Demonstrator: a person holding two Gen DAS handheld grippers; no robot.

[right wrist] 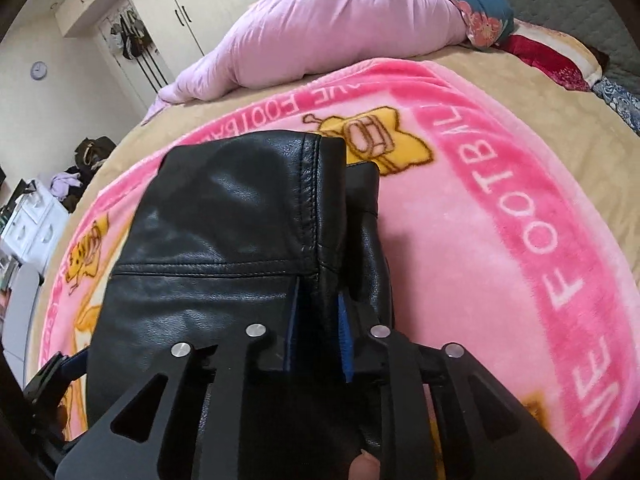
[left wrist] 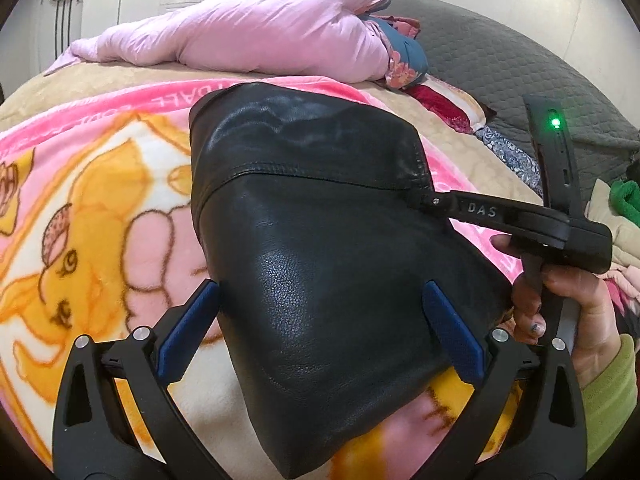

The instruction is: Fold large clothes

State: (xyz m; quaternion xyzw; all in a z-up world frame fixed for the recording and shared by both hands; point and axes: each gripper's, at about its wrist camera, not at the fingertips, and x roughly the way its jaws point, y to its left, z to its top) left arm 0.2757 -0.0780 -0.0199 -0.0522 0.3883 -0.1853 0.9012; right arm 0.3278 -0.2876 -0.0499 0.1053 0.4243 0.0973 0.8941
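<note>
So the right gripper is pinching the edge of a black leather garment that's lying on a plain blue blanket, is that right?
Not quite. The right gripper is pinching the black leather garment, but the blanket under it is pink, with yellow cartoon figures and white lettering, not plain blue. The right wrist view shows this.

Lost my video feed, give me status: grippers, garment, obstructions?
Right gripper shut on black leather garment. Left gripper open, straddling it. Garment on pink blanket. Nothing in the way.
</note>
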